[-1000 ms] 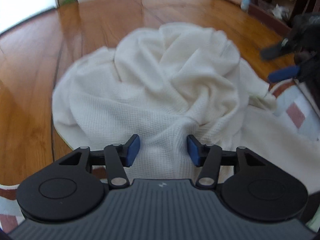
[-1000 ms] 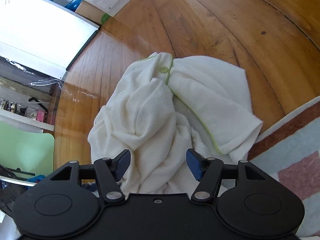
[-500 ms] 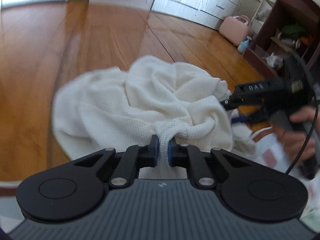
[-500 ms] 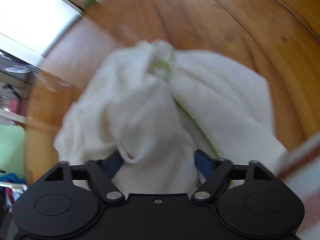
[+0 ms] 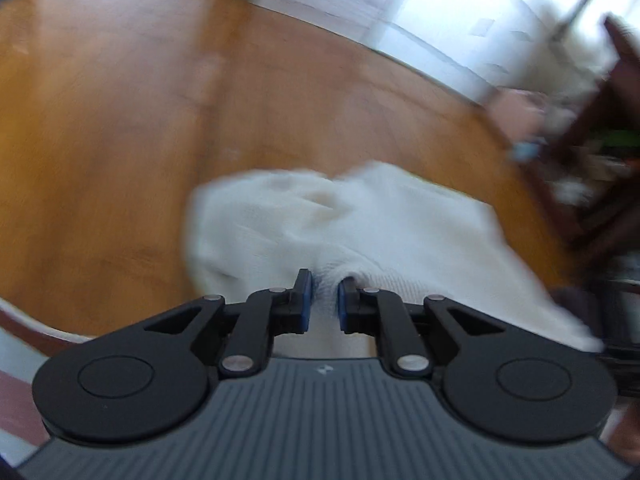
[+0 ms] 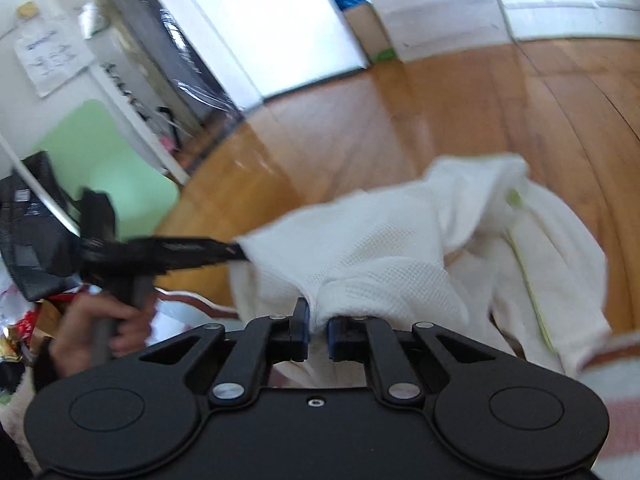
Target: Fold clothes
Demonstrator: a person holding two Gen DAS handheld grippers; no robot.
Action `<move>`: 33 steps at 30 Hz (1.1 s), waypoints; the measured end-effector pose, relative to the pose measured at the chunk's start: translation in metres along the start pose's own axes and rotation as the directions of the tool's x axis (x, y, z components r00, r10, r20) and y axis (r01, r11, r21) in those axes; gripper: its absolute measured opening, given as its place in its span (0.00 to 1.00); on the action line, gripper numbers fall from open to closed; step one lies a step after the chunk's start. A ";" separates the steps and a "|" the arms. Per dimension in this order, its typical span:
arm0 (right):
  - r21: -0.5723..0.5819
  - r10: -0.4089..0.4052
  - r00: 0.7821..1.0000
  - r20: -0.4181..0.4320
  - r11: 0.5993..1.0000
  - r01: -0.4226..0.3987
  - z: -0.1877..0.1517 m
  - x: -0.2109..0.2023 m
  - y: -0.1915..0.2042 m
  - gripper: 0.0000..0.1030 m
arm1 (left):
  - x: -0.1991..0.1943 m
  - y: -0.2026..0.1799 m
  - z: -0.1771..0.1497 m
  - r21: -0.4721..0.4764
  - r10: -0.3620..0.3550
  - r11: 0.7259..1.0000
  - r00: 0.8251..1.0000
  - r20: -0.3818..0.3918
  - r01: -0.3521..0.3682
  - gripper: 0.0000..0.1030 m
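Note:
A white waffle-knit garment with thin green trim hangs lifted above the wooden floor; it also shows in the right wrist view. My left gripper is shut on a bunched fold of it. My right gripper is shut on another fold near the garment's edge. In the right wrist view the left gripper shows at the left, clamped on the cloth's corner, with the hand holding it below. The garment stretches between the two grippers, and its collar with a green button droops at the right.
Wooden floor lies beneath. A striped rug edge is at the lower right and also shows in the left wrist view. A dark shelf unit stands at the right. A green panel and a doorway are at the left.
My right gripper has shut on the garment. Both grippers have lifted the cloth off the floor and tilted up, so more of the room shows. The left stays shut.

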State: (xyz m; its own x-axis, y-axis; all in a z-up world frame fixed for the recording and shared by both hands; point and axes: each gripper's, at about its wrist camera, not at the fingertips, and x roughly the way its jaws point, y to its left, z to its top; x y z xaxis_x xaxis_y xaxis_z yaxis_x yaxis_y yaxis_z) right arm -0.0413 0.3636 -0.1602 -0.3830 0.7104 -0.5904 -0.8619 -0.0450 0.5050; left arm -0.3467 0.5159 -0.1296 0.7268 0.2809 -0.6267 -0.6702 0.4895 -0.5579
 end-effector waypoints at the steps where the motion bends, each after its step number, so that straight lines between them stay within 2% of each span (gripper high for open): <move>1: 0.021 -0.011 1.000 -0.003 1.000 0.011 -0.001 -0.001 -0.005 0.11 | 0.006 -0.002 -0.003 -0.044 -0.114 0.993 0.993 -0.041 0.113 0.16; 2: 0.042 -0.026 1.000 0.001 0.999 0.026 -0.002 -0.002 -0.008 0.11 | 0.013 -0.003 -0.007 -0.097 -0.223 0.972 0.971 -0.083 0.215 0.26; 3: 0.067 -0.041 0.999 0.010 0.997 0.041 0.000 -0.004 -0.011 0.11 | 0.021 -0.004 -0.012 -0.155 -0.314 0.943 0.941 -0.125 0.294 0.30; 4: 0.096 -0.050 0.999 0.021 0.994 0.048 0.005 -0.005 -0.014 0.11 | 0.027 -0.009 -0.019 -0.189 -0.365 0.923 0.918 -0.158 0.335 0.32; 5: 0.125 -0.053 0.998 0.031 0.991 0.049 0.011 -0.008 -0.018 0.11 | 0.031 -0.020 -0.025 -0.162 -0.348 0.933 0.919 -0.185 0.321 0.32; 6: 0.150 -0.052 0.998 0.040 0.988 0.046 0.018 -0.011 -0.020 0.11 | 0.030 -0.037 -0.031 -0.045 -0.272 0.962 0.943 -0.193 0.268 0.33; 7: 0.164 -0.040 0.998 0.051 0.986 0.031 0.025 -0.014 -0.018 0.11 | 0.029 -0.059 -0.038 0.123 -0.175 0.973 0.969 -0.173 0.197 0.41; 8: 0.170 -0.020 0.998 0.063 0.985 0.010 0.032 -0.019 -0.014 0.11 | 0.029 -0.080 -0.046 0.286 -0.080 0.951 0.988 -0.135 0.116 0.50; 9: 0.175 -0.001 0.997 0.075 0.984 -0.012 0.038 -0.023 -0.010 0.11 | 0.028 -0.100 -0.054 0.423 -0.006 0.905 0.997 -0.079 0.039 0.53; 10: 0.176 0.022 0.996 0.085 0.984 -0.036 0.043 -0.027 -0.004 0.11 | 0.029 -0.114 -0.062 0.513 0.025 0.858 1.000 -0.018 -0.012 0.58; 11: 0.170 0.051 0.995 0.090 0.983 -0.066 0.045 -0.030 0.004 0.11 | 0.031 -0.122 -0.066 0.542 0.009 0.840 1.000 0.011 -0.013 0.64; 12: 0.164 0.081 0.992 0.094 0.982 -0.096 0.048 -0.031 0.011 0.11 | 0.033 -0.124 -0.067 0.532 -0.028 0.846 1.000 0.014 0.016 0.70; 13: 0.165 0.123 0.988 0.096 0.977 -0.138 0.049 -0.030 0.017 0.11 | 0.034 -0.127 -0.069 0.522 -0.065 0.851 0.998 0.017 0.046 0.87; 14: 0.179 0.178 0.979 0.098 0.965 -0.194 0.049 -0.027 0.021 0.11 | 0.037 -0.127 -0.069 0.494 -0.094 0.866 0.996 0.009 0.078 0.95; 15: 0.192 0.233 0.967 0.100 0.949 -0.249 0.049 -0.025 0.025 0.11 | 0.039 -0.122 -0.066 0.450 -0.103 0.888 0.995 -0.003 0.093 0.95; 16: 0.204 0.283 0.954 0.102 0.932 -0.299 0.048 -0.022 0.028 0.11 | 0.041 -0.116 -0.063 0.410 -0.097 0.908 0.995 -0.003 0.090 0.94; 17: 0.206 0.313 0.945 0.097 0.922 -0.327 0.048 -0.019 0.031 0.11 | 0.041 -0.108 -0.058 0.375 -0.088 0.924 0.996 0.004 0.081 0.78; 18: 0.193 0.325 0.942 0.087 0.922 -0.336 0.047 -0.017 0.033 0.11 | 0.039 -0.099 -0.053 0.344 -0.077 0.937 0.997 0.018 0.066 0.58; 19: 0.181 0.337 0.938 0.077 0.921 -0.346 0.047 -0.015 0.036 0.11 | 0.035 -0.088 -0.045 0.314 -0.066 0.948 0.997 0.036 0.051 0.07; 20: 0.160 0.329 0.942 0.068 0.928 -0.336 0.047 -0.014 0.037 0.11 | 0.028 -0.077 -0.035 0.286 -0.056 0.958 0.997 0.059 0.037 0.06; 21: 0.134 0.292 0.955 0.061 0.945 -0.297 0.049 -0.013 0.037 0.14 | 0.019 -0.065 -0.026 0.261 -0.033 0.965 0.994 0.104 0.005 0.06; 22: 0.126 0.247 0.967 0.058 0.959 -0.253 0.051 -0.013 0.034 0.16 | 0.005 -0.054 -0.016 0.241 0.010 0.969 0.984 0.178 -0.054 0.05; 24: 0.113 0.139 0.989 0.059 0.983 -0.145 0.053 -0.015 0.024 0.21 | -0.026 -0.031 0.001 0.174 0.094 0.973 0.944 0.316 -0.155 0.05; 25: 0.087 0.070 0.996 0.057 0.993 -0.074 0.052 -0.015 0.021 0.26 | -0.040 -0.017 0.009 0.120 0.122 0.977 0.923 0.365 -0.176 0.05; 26: 0.034 -0.019 0.999 0.047 0.999 0.018 0.049 -0.013 0.019 0.37 | -0.052 -0.001 0.016 0.055 0.135 0.984 0.907 0.399 -0.171 0.05; 28: -0.064 -0.197 0.980 0.007 0.978 0.197 0.036 0.000 0.015 0.49 | -0.070 0.025 0.022 -0.042 0.167 0.985 0.881 0.442 -0.166 0.05; 29: -0.094 -0.267 0.963 -0.016 0.960 0.265 0.028 0.008 0.011 0.49 | -0.076 0.033 0.023 -0.074 0.189 0.982 0.871 0.453 -0.174 0.05; 31: -0.060 -0.305 0.950 -0.075 0.952 0.301 0.015 0.021 -0.002 0.51 | -0.079 0.040 0.023 -0.095 0.234 0.972 0.860 0.454 -0.214 0.05; 33: -0.008 -0.315 0.939 -0.135 0.948 0.317 0.003 0.032 -0.015 0.51 | -0.076 0.039 0.025 -0.099 0.252 0.967 0.859 0.445 -0.233 0.05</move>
State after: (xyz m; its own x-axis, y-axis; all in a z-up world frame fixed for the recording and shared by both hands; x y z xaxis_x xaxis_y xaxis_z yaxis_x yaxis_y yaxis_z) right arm -0.0399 0.3894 -0.1850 -0.1329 0.5864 -0.7990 -0.9415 0.1773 0.2867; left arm -0.4245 0.5343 -0.0898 0.5221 0.7321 -0.4375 -0.8325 0.3261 -0.4479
